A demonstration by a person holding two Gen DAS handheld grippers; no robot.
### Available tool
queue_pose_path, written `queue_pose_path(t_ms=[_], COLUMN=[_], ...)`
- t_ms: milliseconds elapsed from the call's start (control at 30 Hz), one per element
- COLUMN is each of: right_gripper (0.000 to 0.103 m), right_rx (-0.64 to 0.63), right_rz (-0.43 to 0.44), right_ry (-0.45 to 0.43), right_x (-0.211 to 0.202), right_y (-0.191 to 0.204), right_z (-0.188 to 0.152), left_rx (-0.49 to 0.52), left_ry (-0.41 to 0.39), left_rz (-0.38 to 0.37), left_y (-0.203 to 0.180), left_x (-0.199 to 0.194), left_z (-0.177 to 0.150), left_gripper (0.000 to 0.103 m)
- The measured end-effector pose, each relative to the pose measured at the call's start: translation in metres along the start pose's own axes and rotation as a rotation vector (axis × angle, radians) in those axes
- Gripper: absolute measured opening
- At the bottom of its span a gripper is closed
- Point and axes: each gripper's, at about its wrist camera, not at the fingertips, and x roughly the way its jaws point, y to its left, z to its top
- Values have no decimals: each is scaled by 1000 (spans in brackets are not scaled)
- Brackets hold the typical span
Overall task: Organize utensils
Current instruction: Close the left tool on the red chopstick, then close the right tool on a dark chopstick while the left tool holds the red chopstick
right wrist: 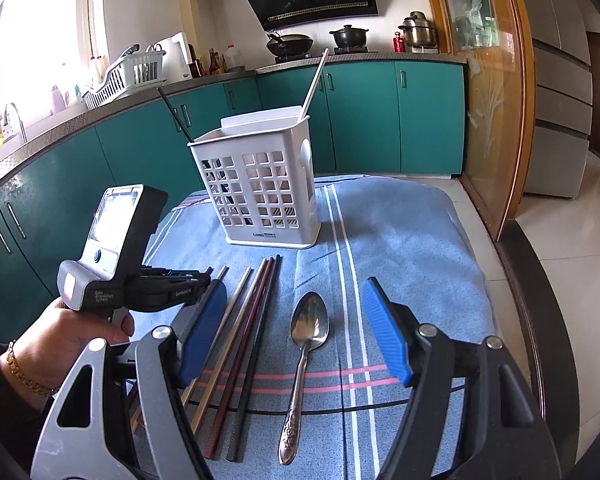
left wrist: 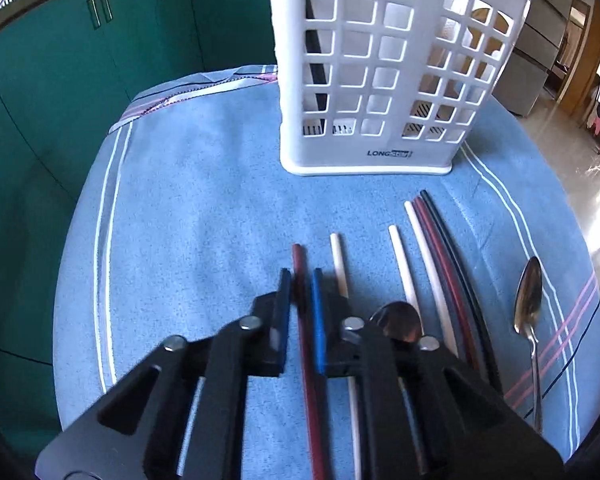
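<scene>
A white lattice utensil holder point(left wrist: 384, 68) stands on a blue cloth point(left wrist: 204, 208); it also shows in the right wrist view point(right wrist: 260, 196), with a black and a white chopstick standing in it. Several chopsticks lie in front of it. My left gripper point(left wrist: 302, 280) has its jaws narrowly apart around a dark red chopstick point(left wrist: 306, 344) on the cloth. A white chopstick point(left wrist: 342, 268) lies just right of it. One spoon point(left wrist: 400, 320) lies partly under the gripper, another spoon point(left wrist: 530, 312) at the right. My right gripper point(right wrist: 296, 316) is open above a spoon point(right wrist: 308, 340).
Teal kitchen cabinets point(right wrist: 360, 120) and a counter with a dish rack point(right wrist: 128, 76) stand behind the table. The left gripper's body and the hand holding it point(right wrist: 112, 276) are at the left in the right wrist view. A glass door point(right wrist: 492, 100) is at the right.
</scene>
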Motion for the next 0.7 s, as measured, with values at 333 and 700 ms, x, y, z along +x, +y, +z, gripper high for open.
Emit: queue_pose_path(t_ms=[333, 700], right_gripper=[69, 54], right_rx=[-25, -114], right_rz=[-8, -61], right_ry=[13, 95], right_x=[6, 48], right_y=[5, 33], right_z=[-2, 15], left_rx=[-47, -62], left_ry=[-319, -702], left_rz=[10, -67], left_y=[14, 25], left_x=[-119, -275], left_z=[-17, -92], left_gripper=[4, 4])
